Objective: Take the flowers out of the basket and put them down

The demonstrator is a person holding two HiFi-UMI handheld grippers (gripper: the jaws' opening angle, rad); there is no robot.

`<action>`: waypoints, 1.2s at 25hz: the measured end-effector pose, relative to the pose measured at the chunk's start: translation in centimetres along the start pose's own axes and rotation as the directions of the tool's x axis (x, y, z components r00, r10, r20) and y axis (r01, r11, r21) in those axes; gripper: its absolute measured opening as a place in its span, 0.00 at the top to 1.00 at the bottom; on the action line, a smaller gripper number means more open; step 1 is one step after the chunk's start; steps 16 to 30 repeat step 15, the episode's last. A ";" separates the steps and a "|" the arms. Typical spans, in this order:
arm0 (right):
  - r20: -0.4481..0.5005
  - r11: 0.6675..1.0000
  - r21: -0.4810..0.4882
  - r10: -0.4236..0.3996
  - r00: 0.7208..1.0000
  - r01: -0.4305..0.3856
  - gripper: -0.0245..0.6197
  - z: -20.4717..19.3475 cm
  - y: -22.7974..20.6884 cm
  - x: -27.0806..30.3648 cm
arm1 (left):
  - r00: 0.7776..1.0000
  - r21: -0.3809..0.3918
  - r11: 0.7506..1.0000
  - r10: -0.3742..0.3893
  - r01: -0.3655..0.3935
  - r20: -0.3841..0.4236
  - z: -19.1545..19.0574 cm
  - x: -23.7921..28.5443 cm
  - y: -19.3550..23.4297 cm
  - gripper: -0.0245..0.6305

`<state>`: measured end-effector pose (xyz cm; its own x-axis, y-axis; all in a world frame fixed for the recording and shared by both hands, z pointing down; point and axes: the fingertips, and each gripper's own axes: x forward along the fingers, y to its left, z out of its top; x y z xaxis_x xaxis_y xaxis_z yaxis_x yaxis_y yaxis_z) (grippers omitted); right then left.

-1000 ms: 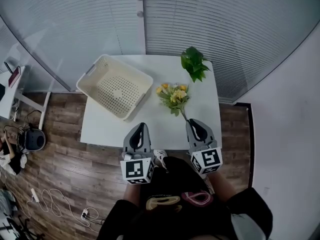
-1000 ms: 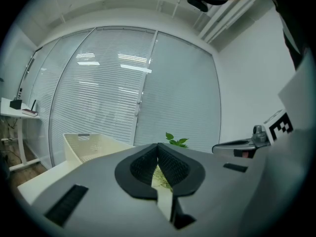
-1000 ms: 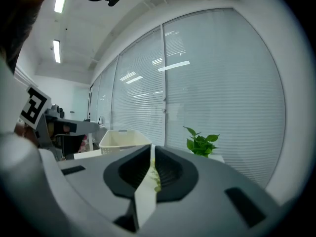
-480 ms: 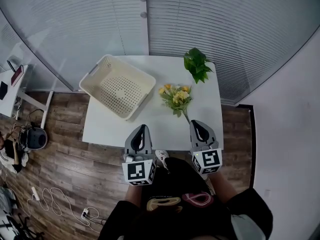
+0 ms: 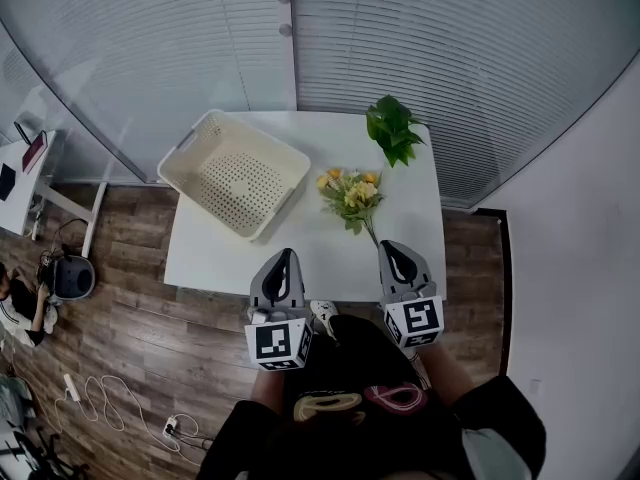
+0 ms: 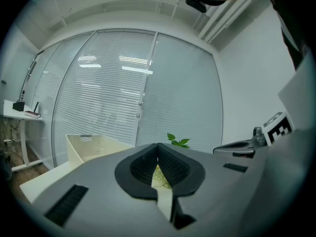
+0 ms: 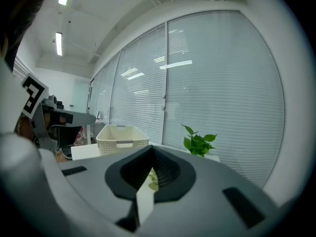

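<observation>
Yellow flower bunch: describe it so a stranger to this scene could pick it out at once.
On the white table, look right of the cream perforated basket. The flower bunch lies there, stem toward the near edge. Its yellow and orange blooms set it apart from the all-green leafy sprig behind it.

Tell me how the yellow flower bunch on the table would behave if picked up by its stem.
Probably light: the flower bunch looks slight, with a thin stem. Held there it would likely droop, head-heavy. Unlikely to roll, lying splayed.
</observation>
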<state>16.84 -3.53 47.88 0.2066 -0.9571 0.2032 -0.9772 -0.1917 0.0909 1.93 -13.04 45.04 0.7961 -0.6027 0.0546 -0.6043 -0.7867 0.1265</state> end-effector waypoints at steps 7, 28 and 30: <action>-0.005 1.000 -0.010 0.012 1.000 -0.012 0.95 -0.3 0.0 0.2 | 1.000 -0.003 1.000 -0.002 0.002 -0.007 -0.3 0.2 -0.3 0.94; -0.019 1.000 -0.019 0.023 1.000 -0.023 0.95 -0.8 0.3 0.7 | 1.000 -0.006 1.000 0.006 -0.007 -0.015 -0.6 0.4 0.1 0.94; -0.019 1.000 -0.019 0.023 1.000 -0.023 0.95 -0.8 0.3 0.7 | 1.000 -0.006 1.000 0.006 -0.007 -0.015 -0.6 0.4 0.1 0.94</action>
